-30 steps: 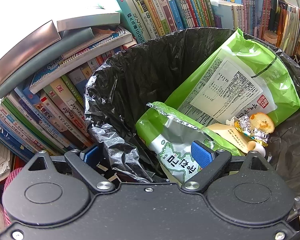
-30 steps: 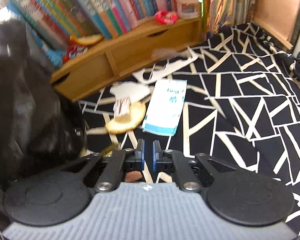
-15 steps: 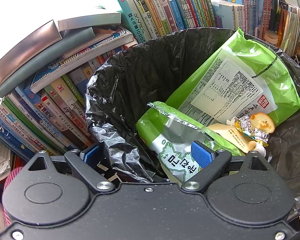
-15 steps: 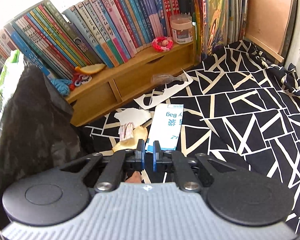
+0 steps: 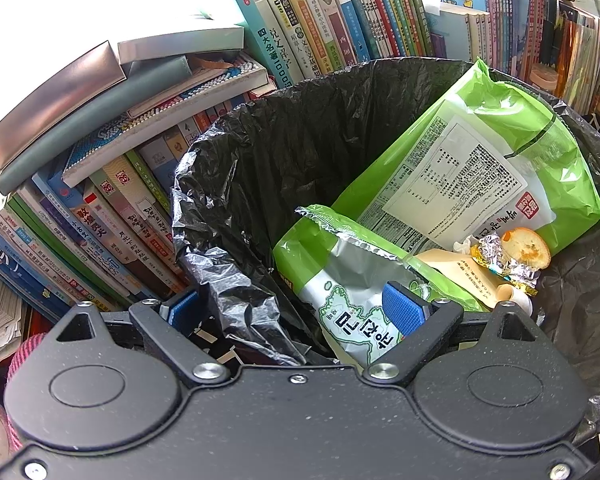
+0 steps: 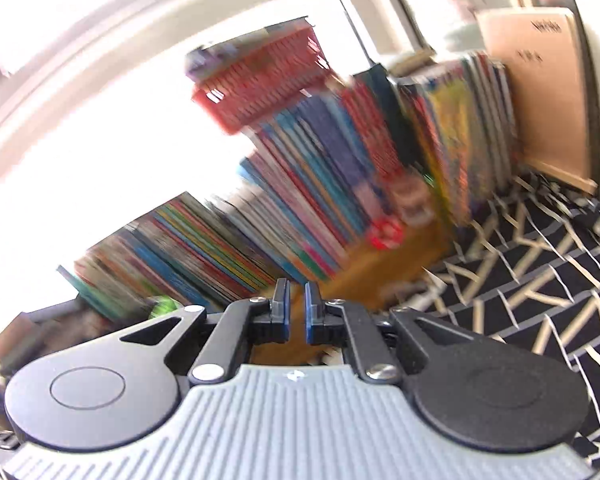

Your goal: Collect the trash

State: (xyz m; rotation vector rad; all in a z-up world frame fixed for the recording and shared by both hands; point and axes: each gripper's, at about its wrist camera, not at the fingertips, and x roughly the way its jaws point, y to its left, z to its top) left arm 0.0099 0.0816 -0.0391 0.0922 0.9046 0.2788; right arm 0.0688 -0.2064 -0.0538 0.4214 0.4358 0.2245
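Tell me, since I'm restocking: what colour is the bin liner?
Black bin liner, clearest in the left wrist view.

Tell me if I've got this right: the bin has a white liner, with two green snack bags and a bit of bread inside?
Not quite. The liner is black, not white, as the left wrist view shows. The rest holds: two green snack bags and a bit of bread lie inside the bin.
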